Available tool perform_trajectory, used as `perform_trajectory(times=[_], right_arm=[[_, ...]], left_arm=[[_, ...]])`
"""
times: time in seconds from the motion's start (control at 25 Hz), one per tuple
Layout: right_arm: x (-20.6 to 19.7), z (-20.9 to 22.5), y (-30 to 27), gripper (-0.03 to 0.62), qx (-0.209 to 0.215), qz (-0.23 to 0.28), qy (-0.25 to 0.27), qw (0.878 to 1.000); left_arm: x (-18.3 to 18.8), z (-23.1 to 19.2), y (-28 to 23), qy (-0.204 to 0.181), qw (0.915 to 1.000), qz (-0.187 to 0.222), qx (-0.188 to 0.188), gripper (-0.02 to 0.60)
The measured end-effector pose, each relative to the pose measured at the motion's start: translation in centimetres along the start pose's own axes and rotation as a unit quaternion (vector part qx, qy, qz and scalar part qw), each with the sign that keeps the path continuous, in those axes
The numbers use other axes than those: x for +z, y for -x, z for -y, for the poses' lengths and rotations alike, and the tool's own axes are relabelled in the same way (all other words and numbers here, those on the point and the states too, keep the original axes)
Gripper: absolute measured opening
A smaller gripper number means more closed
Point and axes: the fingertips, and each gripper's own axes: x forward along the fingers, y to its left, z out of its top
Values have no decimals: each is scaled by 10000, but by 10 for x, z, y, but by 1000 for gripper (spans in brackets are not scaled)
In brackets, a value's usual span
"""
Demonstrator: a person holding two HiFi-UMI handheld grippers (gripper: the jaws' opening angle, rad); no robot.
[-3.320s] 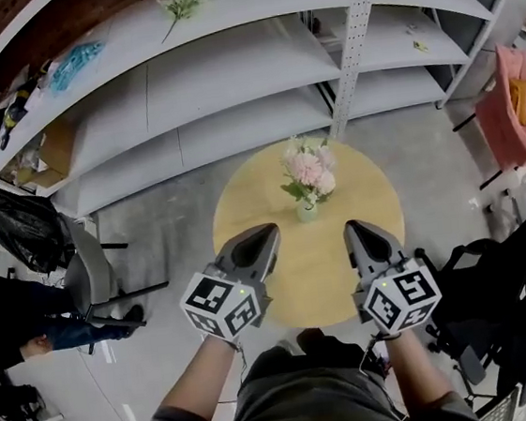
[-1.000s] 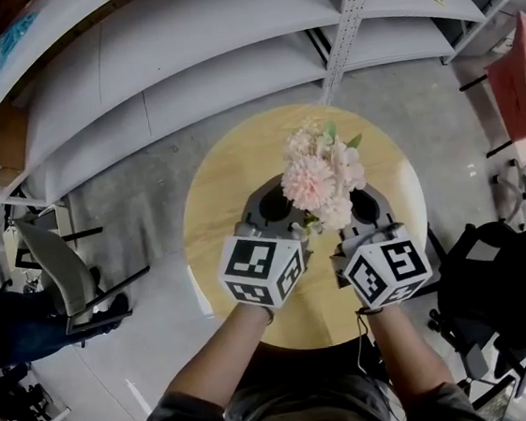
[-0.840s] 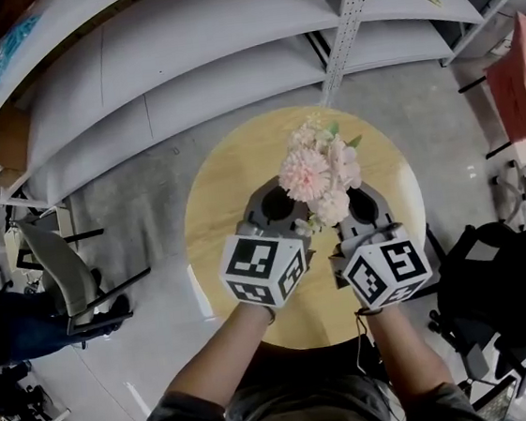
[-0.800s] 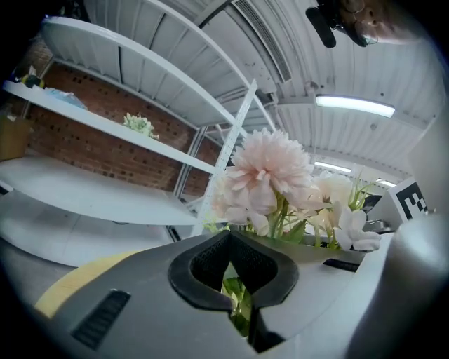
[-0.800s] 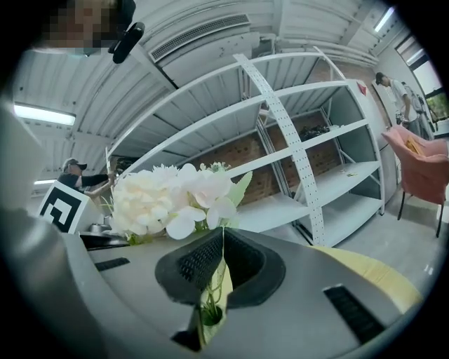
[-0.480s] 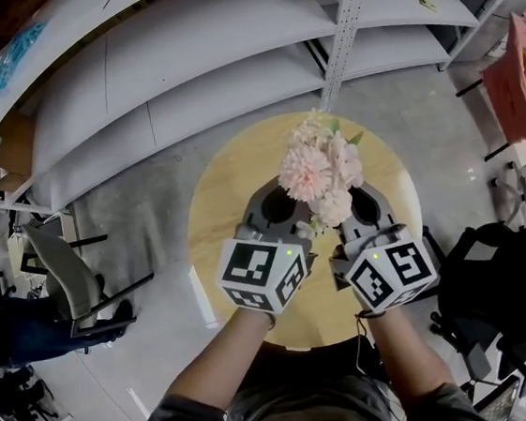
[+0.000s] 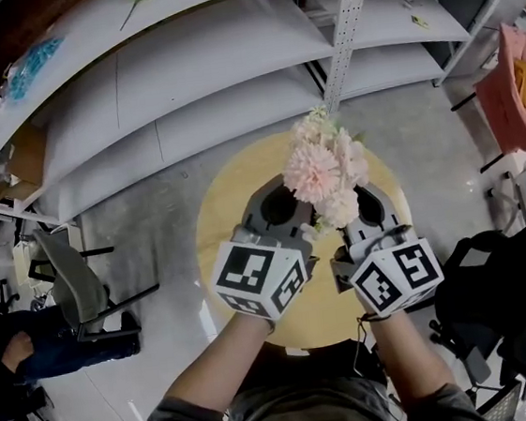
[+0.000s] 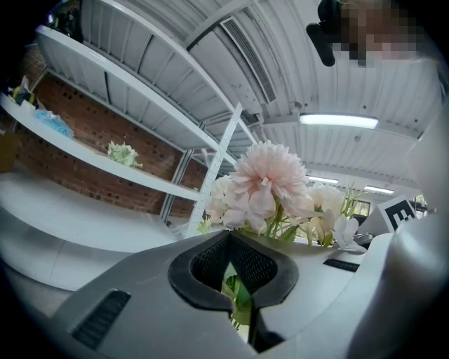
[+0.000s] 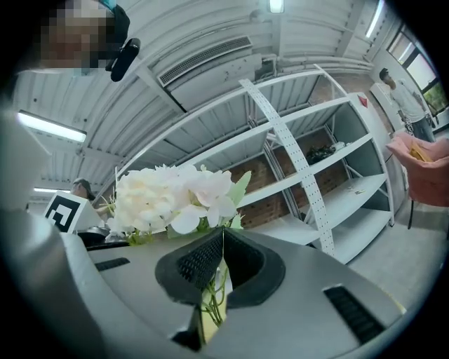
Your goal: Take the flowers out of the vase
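A bunch of pale pink and white flowers (image 7: 326, 167) stands up between my two grippers over the round wooden table (image 7: 223, 209). My left gripper (image 7: 285, 198) is shut, and in the left gripper view (image 8: 230, 237) a green leaf and stem sit in the gap, with the blooms (image 8: 266, 184) just above the tips. My right gripper (image 7: 363, 195) is shut too; in the right gripper view (image 9: 223, 233) bare stems show inside a narrow pale strip that looks like the glass vase (image 9: 212, 308). White blooms (image 9: 172, 196) rise to its left. The head view hides the vase.
Long white shelves (image 7: 228, 67) curve behind the table, with a perforated upright post (image 7: 347, 16). A grey chair (image 7: 73, 283) and a seated person (image 7: 24, 350) are at the left. Dark gear (image 7: 498, 282) and a pink cloth (image 7: 514, 91) are at the right.
Both grippers came in from the table's near side and shut round the bunch. Over the last second the flowers and grippers have risen slightly together.
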Motion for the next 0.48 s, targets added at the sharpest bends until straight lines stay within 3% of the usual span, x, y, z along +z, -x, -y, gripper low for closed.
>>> perform_trajectory(times=[0.48], right_arm=[[88, -41, 27, 16, 158, 474, 233, 9985]], left_arm=[[86, 47, 25, -258, 9986, 429, -180, 9]])
